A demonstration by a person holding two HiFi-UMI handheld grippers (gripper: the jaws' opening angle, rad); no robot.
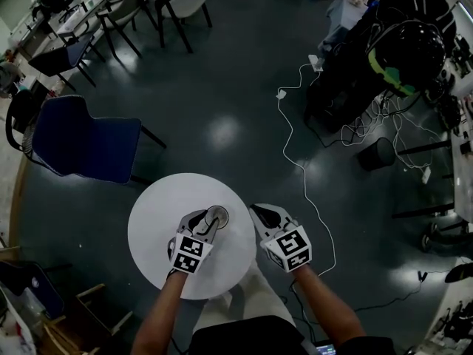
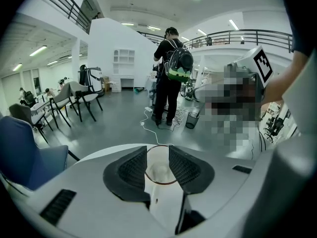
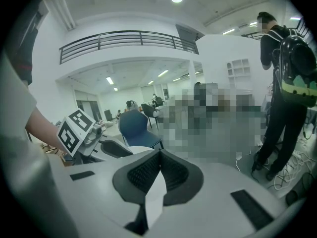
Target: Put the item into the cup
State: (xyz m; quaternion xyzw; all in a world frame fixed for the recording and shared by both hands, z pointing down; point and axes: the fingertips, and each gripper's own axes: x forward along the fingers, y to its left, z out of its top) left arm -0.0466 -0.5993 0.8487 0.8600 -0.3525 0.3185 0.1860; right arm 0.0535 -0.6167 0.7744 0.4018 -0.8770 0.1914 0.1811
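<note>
Clear thin plastic cup (image 1: 217, 215) with brownish rim, upright on round white table (image 1: 151, 231), framed between parted jaws of left gripper (image 1: 207, 222), small pale item (image 2: 160, 173) apparently lying inside; right gripper (image 3: 159, 154) jaws together, empty; judged light, tippy, crushable: grip cup mid-wall, gently.

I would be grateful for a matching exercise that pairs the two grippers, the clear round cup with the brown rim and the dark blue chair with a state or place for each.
Things:
1. left gripper
2. right gripper
3. clear round cup with a brown rim
4. dark blue chair

States or places:
A. standing on the round white table
B. jaws shut, nothing between them
C. on the grey floor, beyond the table
D. jaws apart, close to the cup

Pairs: 1-D, 2-B, 3-A, 4-C.
</note>
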